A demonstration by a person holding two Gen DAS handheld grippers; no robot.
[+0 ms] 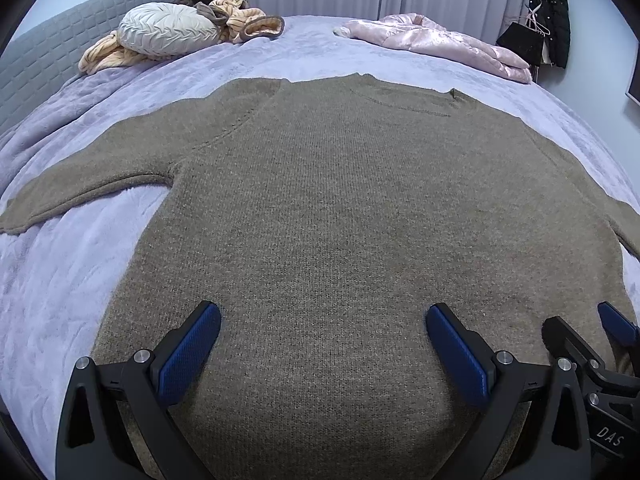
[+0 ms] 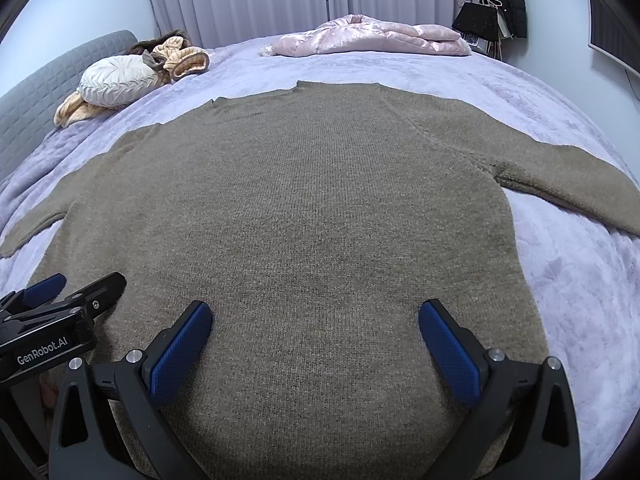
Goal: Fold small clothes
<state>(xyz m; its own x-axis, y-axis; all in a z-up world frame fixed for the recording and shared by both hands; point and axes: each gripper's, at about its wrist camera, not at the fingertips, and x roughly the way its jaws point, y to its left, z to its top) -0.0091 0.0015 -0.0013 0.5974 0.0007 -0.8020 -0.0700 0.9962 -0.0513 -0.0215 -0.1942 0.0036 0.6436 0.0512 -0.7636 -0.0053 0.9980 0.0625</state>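
A brown knit sweater lies flat and spread on the lavender blanket, sleeves out to both sides, neck at the far end. It also shows in the right wrist view. My left gripper is open and empty, over the sweater's near hem. My right gripper is open and empty, over the hem beside it. The right gripper shows at the left view's right edge. The left gripper shows at the right view's left edge.
A white round pillow and a peach garment lie at the far left by the grey headboard. A pink quilted jacket lies at the far right. Dark coats hang on the right wall. Curtains are behind.
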